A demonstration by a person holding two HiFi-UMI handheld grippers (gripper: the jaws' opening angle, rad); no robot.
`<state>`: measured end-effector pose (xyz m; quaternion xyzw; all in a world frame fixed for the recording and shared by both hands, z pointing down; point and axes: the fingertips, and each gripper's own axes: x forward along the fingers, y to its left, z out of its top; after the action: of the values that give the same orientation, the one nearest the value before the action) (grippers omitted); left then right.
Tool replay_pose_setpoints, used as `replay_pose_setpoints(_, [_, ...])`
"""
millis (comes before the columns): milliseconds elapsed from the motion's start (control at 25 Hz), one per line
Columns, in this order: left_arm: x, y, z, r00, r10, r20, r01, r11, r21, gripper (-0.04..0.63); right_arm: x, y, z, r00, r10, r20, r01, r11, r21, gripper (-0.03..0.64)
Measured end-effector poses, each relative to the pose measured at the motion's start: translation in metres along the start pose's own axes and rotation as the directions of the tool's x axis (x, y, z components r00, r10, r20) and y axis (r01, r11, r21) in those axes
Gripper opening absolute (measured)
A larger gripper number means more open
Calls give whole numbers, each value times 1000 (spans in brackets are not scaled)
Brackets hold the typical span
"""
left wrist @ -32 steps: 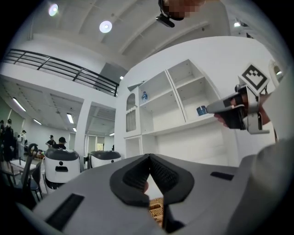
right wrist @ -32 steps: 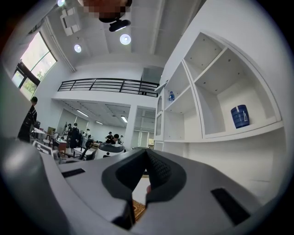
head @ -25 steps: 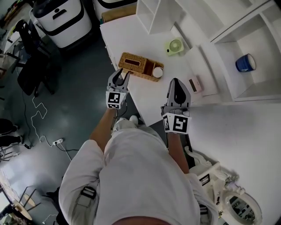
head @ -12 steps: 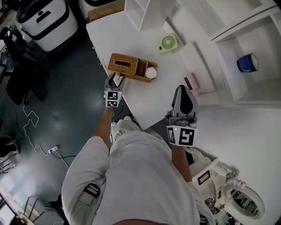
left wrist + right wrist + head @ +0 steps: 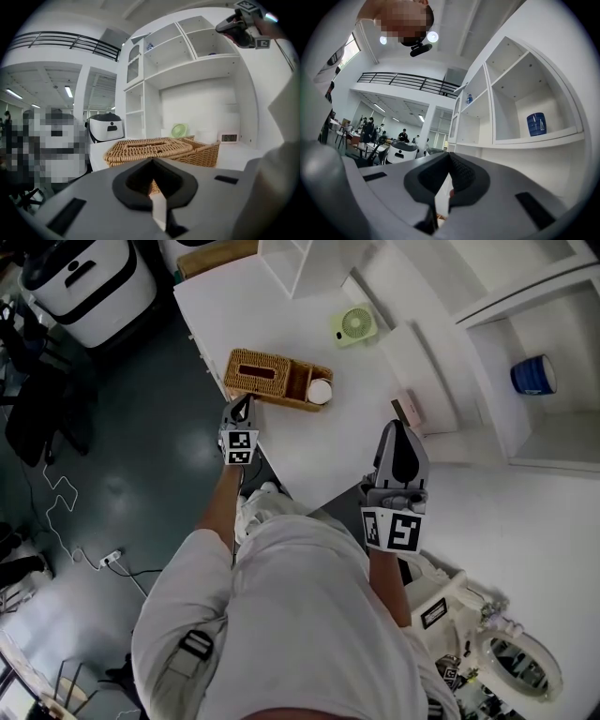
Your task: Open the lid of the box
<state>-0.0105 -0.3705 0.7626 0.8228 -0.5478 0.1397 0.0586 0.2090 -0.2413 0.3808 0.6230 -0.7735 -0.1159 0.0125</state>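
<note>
Wicker box [image 5: 272, 379] on the white desk [image 5: 309, 451], close to the desk's left-hand edge as seen in the head view. Woven lid [image 5: 255, 371] with a slot in it, lying flat over the wider part of the box. Beside the lid, an open compartment with a small white round thing [image 5: 320, 391] inside.

Left tongs [image 5: 243, 402] low at the desk's edge, tips just short of the box's near side; touching or not, impossible to tell. Jaws just closed, pressed together, nothing between them.

Right tongs [image 5: 397, 427] over the desk, well to the right of the box and apart from it. Jaws together too, holding nothing.

Beyond the box, a green fan [image 5: 353, 324] standing on the desk. Further right, a small digital clock [image 5: 410, 412] near the foot of the white shelving [image 5: 487, 306]. Blue cup [image 5: 531, 375] alone in one shelf compartment.
</note>
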Motion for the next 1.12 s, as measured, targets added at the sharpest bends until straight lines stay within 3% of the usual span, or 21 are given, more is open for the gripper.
replay_pose_setpoints(240, [-6,5,2,999,-27,20,28,998,-51,-9,6,2,-1,1000,6,4,-6,1000,20,-2])
replay_pose_setpoints(280, [-7,4,-1,999,-42,21,43,998,-54,21,7,3,-2,1000,7,3,-7,1000,20,-2])
replay_pose_setpoints(320, [-7,1,-2,998,-59,23,60,997,-57,117,8,4,-3,1000,8,1,-8,1000,20,-2])
replay_pose_setpoints(440, [-5,-7,-8,996,-89,20,90,995,-41,202,8,6,-6,1000,10,-8,-10,1000,19,-2])
replay_pose_setpoints(560, [2,-5,-17,998,-67,-11,67,998,-14,153,7,7,-10,1000,9,-17,-9,1000,10,-2])
replay_pose_setpoints(640, [4,1,-18,999,-35,-26,36,999,23,28,7,6,-12,1000,5,-22,-5,1000,3,-2])
replay_pose_setpoints(720, [7,4,-16,999,-25,-21,26,999,34,14,7,3,-14,1000,-3,-23,3,1000,1,-2])
replay_pose_setpoints(880, [1,4,-13,999,-40,5,40,999,-20,3,10,0,-13,1000,-9,-19,9,1000,4,-2])
replay_pose_setpoints(1120, [-10,1,34,994,-58,96,60,998,-16,3,19,-2,-9,1000,1,-6,-1,1000,28,-2])
